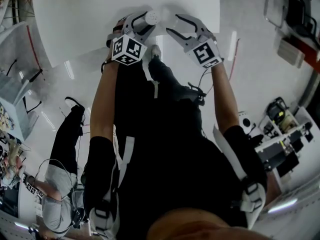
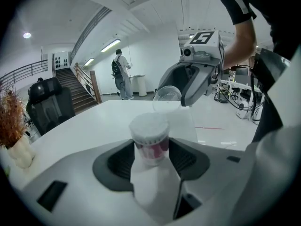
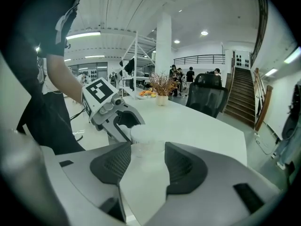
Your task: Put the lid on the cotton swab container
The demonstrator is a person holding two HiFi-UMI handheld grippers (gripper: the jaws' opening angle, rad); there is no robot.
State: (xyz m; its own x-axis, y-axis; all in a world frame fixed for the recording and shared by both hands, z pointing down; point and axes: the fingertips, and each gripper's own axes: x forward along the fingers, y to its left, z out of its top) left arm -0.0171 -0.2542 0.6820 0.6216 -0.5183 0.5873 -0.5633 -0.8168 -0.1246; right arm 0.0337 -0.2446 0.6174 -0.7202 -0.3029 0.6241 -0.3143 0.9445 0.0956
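In the head view, the left gripper (image 1: 144,23) and the right gripper (image 1: 175,27) face each other, tips close together, above the near edge of a white surface (image 1: 90,14); the cotton swab container (image 1: 151,17) sits in the left gripper's jaws with its white top showing, and the lid cannot be made out here. In the left gripper view, the left gripper (image 2: 150,150) has its jaws pinching the cotton swab container (image 2: 149,136), the dark pads pressed on either side of its pink-labelled body and the packed swab tips uncovered on top; beyond it the right gripper (image 2: 175,97) holds the clear lid (image 2: 167,94) at its tips, just above and behind the container's open top, over the surface (image 2: 84,126), while a person (image 2: 121,76) stands far back near a staircase (image 2: 70,79). In the right gripper view, the right gripper (image 3: 143,160) has its jaws closed on the clear lid (image 3: 143,148), which lies right in front of the cotton swab container (image 3: 138,133) held by the left gripper (image 3: 130,126); whether lid and container touch cannot be told, and the surface (image 3: 202,121) stretches behind towards a potted dried plant (image 3: 162,86)
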